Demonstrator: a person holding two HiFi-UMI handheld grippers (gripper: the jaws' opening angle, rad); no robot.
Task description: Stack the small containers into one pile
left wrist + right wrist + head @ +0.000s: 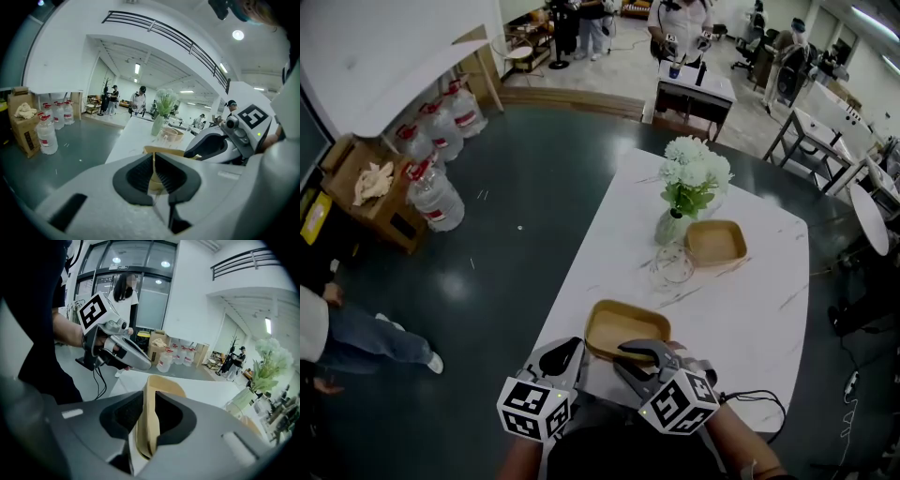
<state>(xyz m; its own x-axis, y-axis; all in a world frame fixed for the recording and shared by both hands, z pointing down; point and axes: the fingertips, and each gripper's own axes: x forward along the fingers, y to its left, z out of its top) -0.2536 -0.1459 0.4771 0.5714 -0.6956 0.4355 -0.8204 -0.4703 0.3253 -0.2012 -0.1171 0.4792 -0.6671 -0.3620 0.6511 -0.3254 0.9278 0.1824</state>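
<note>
A shallow tan container [623, 323] sits at the near end of the white marble table [750, 309]. My left gripper [575, 349] is shut on its thin left rim [153, 164]. My right gripper [637, 352] straddles the near right rim [149, 394]; its jaws stand open around the wall, and the pads do not press on it. That wall looks doubled in the right gripper view. A second tan container [715, 242] rests farther up the table, beside the vase. Each gripper shows in the other's view: the right gripper [211, 145] and the left gripper [133, 357].
A vase of white flowers [689, 183] and a clear glass bowl [672, 264] stand mid-table, next to the far container. A black cable [759, 398] lies at the near right edge. On the floor at left are water bottles [436, 197], a cardboard box [370, 192] and a person's legs [366, 337].
</note>
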